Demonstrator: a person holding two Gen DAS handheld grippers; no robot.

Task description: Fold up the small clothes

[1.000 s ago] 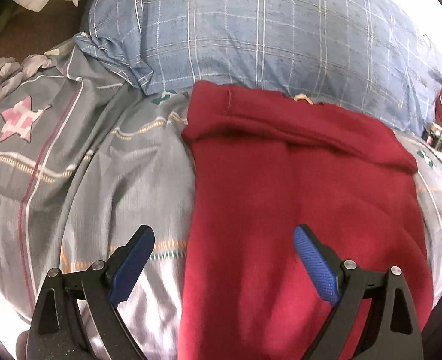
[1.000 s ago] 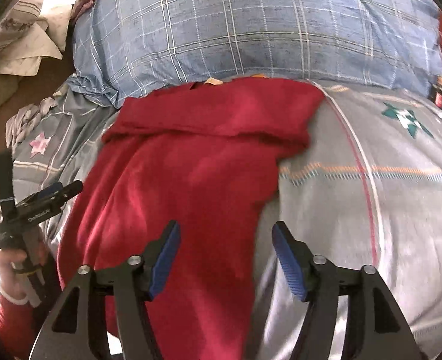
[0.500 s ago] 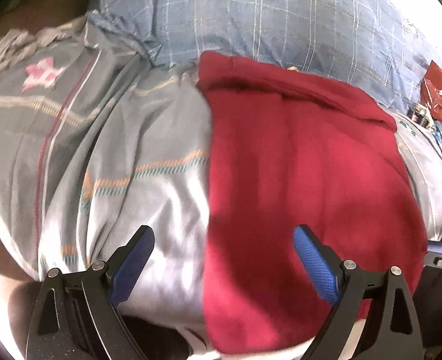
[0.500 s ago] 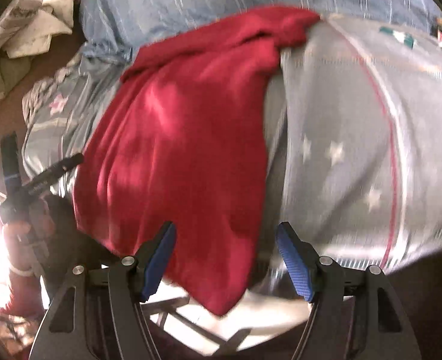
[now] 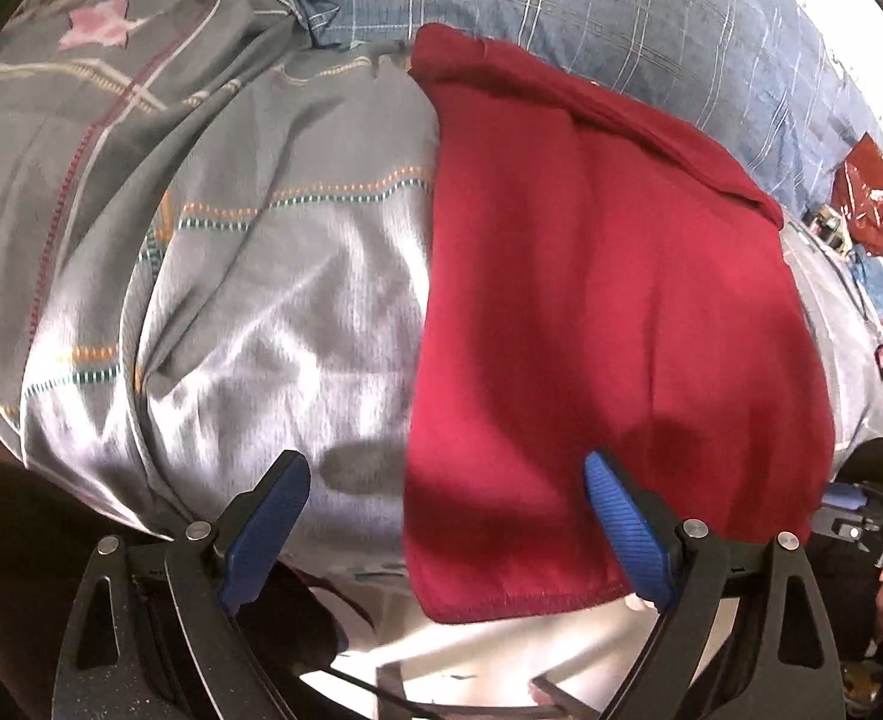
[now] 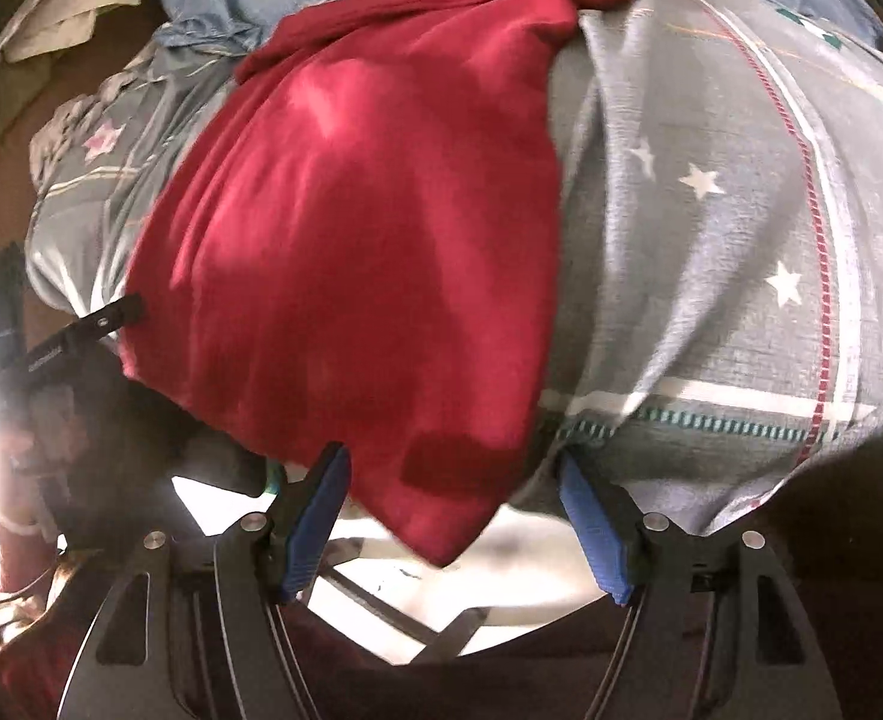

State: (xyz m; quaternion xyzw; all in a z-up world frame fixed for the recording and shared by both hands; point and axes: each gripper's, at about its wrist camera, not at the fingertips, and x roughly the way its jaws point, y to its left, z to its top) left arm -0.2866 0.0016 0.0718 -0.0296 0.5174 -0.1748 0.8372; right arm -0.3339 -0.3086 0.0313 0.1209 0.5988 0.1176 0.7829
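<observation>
- Left gripper (image 5: 446, 507) has its fingers spread, the red garment's (image 5: 597, 312) hem between them.
- Right gripper (image 6: 453, 513) fingers spread, the garment's corner between them over the bed (image 6: 711, 240).

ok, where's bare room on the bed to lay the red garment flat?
Grey bedsheet left of the red garment, up to the blue plaid pillow, is bare. So is the starred sheet on its right in the right wrist view. Crowded: the far right, around the red plastic bag.

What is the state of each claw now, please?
Left claw: open, holding nothing.
Right claw: open, holding nothing.
</observation>
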